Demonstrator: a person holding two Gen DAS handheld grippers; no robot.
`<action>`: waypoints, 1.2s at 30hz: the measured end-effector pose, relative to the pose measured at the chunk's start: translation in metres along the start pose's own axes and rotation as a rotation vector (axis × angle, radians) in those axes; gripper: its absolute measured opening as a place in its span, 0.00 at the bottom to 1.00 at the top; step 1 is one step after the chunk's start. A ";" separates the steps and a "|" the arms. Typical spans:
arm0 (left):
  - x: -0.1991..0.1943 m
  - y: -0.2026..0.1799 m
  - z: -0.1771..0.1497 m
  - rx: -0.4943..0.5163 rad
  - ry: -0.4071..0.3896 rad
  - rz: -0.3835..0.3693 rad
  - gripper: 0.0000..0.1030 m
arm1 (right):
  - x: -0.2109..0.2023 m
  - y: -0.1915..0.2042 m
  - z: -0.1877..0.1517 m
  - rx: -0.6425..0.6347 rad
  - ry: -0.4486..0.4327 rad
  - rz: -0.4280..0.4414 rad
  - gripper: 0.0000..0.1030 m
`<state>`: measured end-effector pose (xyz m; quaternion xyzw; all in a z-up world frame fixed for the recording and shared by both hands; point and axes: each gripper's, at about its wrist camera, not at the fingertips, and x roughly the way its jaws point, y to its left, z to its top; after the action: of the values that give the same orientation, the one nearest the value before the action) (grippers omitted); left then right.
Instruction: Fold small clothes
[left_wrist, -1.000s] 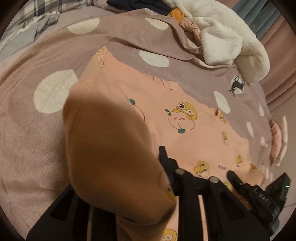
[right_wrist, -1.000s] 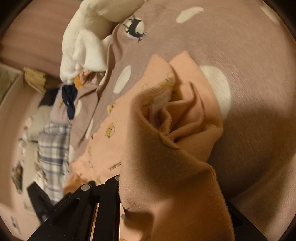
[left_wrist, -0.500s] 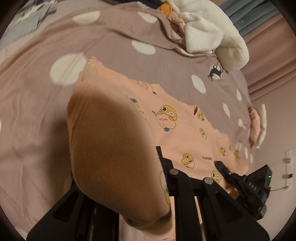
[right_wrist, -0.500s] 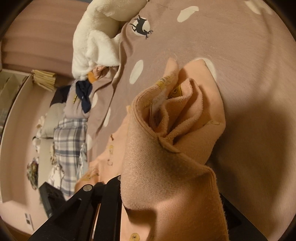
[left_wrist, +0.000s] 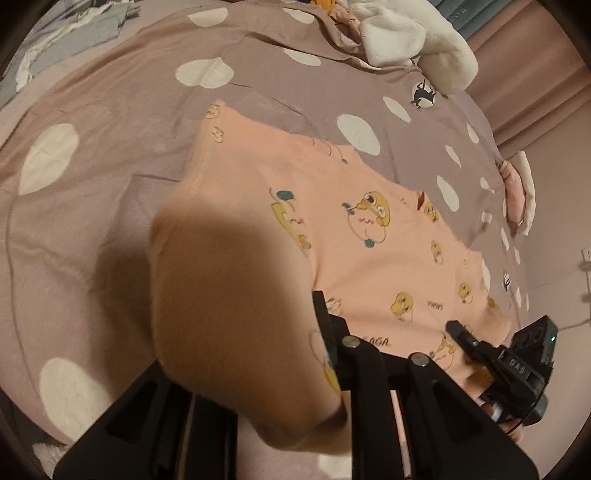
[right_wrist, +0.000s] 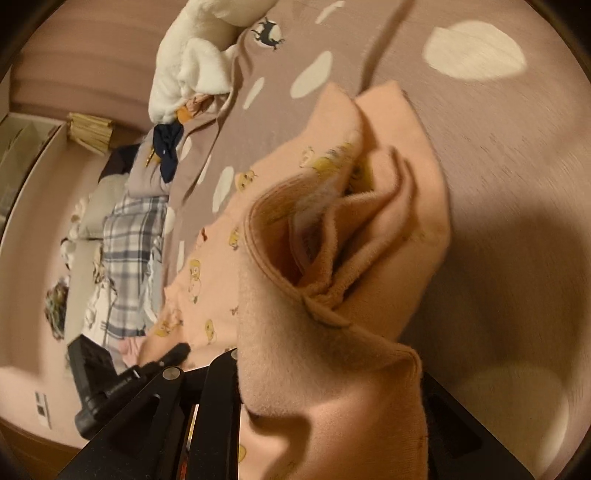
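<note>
Peach cotton child's garment with yellow cartoon prints (left_wrist: 373, 258) lies spread mid-bed on the mauve spotted bedspread (left_wrist: 110, 122). It is judged soft, light and limp, best taken at hems or corners. Left gripper (left_wrist: 258, 369), jaws opening, has a raised fold between them; right gripper (right_wrist: 332, 387) pinches a bunched edge. White fleece blanket (left_wrist: 406, 33) lies at the far edge; pink curtains lie beyond.
</note>
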<state>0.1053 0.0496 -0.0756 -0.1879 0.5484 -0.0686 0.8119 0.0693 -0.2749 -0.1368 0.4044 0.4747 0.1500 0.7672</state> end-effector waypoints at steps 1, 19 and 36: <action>-0.002 0.001 -0.001 0.012 -0.005 0.019 0.20 | -0.002 0.001 0.000 -0.013 0.007 -0.025 0.12; -0.026 0.039 -0.039 0.046 -0.004 0.108 0.57 | -0.042 -0.014 -0.035 -0.095 -0.033 -0.220 0.14; -0.048 0.073 -0.013 -0.100 0.065 -0.030 0.61 | -0.047 -0.006 -0.039 -0.191 -0.064 -0.382 0.15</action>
<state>0.0681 0.1289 -0.0660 -0.2342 0.5745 -0.0595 0.7821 0.0112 -0.2886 -0.1219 0.2373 0.5018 0.0332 0.8311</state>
